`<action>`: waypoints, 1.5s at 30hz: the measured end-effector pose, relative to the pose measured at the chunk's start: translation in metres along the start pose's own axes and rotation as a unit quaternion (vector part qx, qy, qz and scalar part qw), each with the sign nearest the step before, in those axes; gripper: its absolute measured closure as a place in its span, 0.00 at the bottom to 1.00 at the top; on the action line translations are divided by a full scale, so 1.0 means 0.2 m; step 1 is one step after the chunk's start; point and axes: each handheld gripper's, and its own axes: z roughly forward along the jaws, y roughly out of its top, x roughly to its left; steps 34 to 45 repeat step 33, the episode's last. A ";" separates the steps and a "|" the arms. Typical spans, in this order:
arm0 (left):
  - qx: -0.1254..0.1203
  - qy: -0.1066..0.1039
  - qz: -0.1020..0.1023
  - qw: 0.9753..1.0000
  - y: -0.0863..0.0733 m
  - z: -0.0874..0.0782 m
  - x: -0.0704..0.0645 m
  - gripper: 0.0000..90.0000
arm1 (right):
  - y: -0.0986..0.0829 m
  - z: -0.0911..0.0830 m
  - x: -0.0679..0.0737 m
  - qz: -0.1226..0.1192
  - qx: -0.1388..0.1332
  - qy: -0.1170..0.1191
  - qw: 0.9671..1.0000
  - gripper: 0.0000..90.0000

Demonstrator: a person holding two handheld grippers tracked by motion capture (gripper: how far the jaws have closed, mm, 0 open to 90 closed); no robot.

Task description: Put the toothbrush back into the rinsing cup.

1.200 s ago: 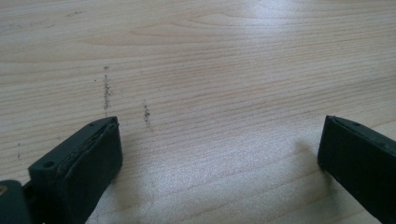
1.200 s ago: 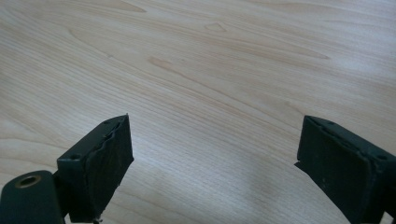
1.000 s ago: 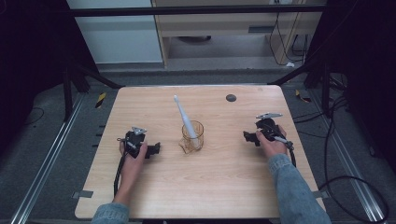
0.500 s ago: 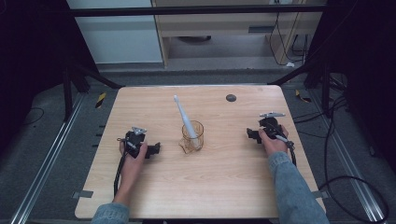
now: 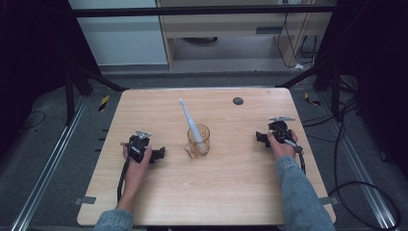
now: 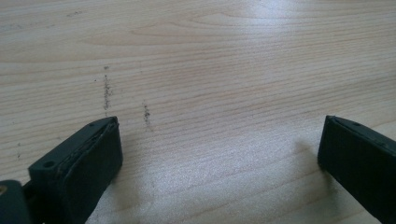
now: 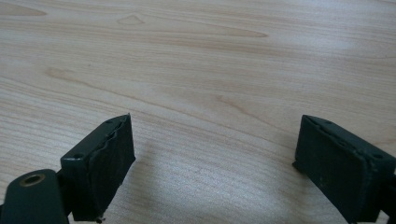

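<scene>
A clear cup [image 5: 199, 140] holding a leaning white toothbrush [image 5: 190, 122] is seen at the middle of the tabletop [image 5: 221, 192]. The left gripper [image 5: 156, 154] and right gripper [image 5: 260, 137] are held well apart from it, jaws spread and empty over bare wood.

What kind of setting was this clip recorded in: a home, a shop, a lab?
Most likely a lab or recording rig: a bare wooden table on grey carpet between metal floor rails, loose cables on the floor, and a dark frame bar overhead.
</scene>
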 end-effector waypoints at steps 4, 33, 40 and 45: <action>0.000 -0.001 0.000 1.000 0.00 0.00 0.00 0.00 | 0.00 0.01 0.00 0.003 -0.002 -0.002 1.000 0.13; -0.001 -0.001 0.000 1.000 0.00 0.00 0.00 0.00 | -0.02 0.02 0.03 -0.001 0.007 -0.026 1.000 0.00; -0.001 -0.001 0.000 1.000 0.00 0.00 0.00 0.00 | -0.02 0.02 0.03 -0.001 0.007 -0.026 1.000 0.00; -0.001 -0.001 0.000 1.000 0.00 0.00 0.00 0.00 | -0.02 0.02 0.03 -0.001 0.007 -0.026 1.000 0.00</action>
